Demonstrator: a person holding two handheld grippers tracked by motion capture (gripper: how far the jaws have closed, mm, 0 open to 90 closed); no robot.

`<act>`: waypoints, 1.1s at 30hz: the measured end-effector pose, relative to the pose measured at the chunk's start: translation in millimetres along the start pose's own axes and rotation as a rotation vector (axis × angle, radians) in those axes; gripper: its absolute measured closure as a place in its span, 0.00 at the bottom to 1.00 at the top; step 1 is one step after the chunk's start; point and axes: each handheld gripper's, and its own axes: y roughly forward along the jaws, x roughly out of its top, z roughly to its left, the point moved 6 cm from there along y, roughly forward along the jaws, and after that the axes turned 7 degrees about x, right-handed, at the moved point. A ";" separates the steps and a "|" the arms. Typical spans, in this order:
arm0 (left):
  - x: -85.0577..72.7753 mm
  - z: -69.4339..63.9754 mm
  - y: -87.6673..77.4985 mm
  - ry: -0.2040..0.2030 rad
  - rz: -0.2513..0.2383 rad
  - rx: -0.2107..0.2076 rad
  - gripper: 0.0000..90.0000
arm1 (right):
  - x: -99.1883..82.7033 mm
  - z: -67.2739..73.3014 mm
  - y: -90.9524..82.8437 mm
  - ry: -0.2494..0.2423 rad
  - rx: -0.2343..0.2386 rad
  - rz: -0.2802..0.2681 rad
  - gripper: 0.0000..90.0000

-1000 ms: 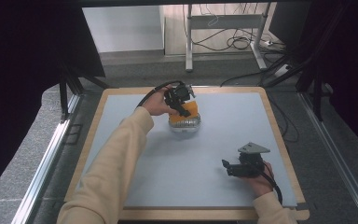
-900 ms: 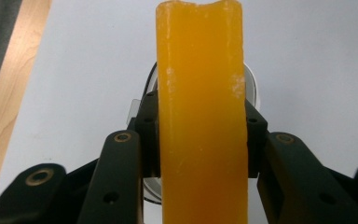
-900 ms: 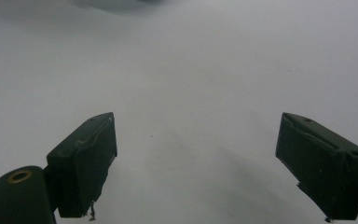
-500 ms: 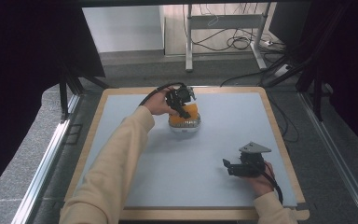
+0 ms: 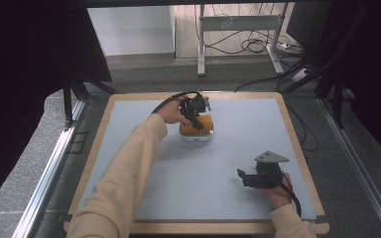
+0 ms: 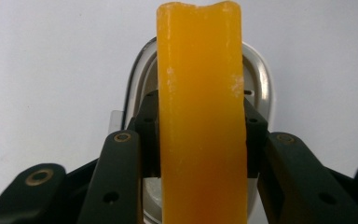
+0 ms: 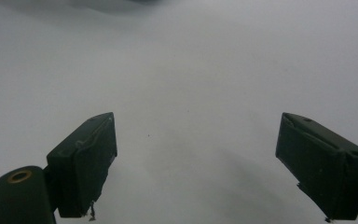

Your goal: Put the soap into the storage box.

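Just above the centre of the high view, the left hand-held gripper (image 5: 194, 110) pinches an orange bar of soap (image 6: 200, 116) by its two long faces, directly over a white soap dish (image 5: 196, 135) on the pale blue tabletop (image 5: 129, 124). The bar stands on edge, probably so the jaws can clear the rim, though whether it touches the dish I cannot tell. At lower right, the right hand-held gripper (image 5: 252, 177) rests spread and empty, apparently kept clear.

Orange bar (image 6: 200, 112), white dish (image 6: 260, 79), pale blue mat (image 5: 228, 148), black fingers (image 7: 84, 158).
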 end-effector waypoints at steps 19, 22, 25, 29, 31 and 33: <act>3.7 9.5 -22.7 -0.137 -0.103 0.168 0.22 | 1.1 1.6 -1.3 -0.005 -0.001 -0.006 0.14; -0.2 7.9 -32.3 -0.174 -0.124 0.175 0.21 | 0.8 1.7 -0.9 -0.006 -0.001 -0.004 0.14; -9.0 4.8 -44.0 -0.223 -0.150 0.166 0.21 | 0.8 2.1 -1.1 -0.007 -0.001 -0.004 0.14; -24.7 -5.9 -58.3 -0.283 -0.200 0.165 0.22 | 0.9 3.0 -1.1 -0.008 0.001 -0.004 0.14; -35.8 -14.8 -65.6 -0.311 -0.221 0.172 0.22 | 0.6 3.2 -1.3 -0.006 0.000 -0.004 0.14; -46.3 -23.0 -71.3 -0.341 -0.240 0.173 0.22 | 0.4 3.3 -1.6 -0.005 -0.002 -0.003 0.14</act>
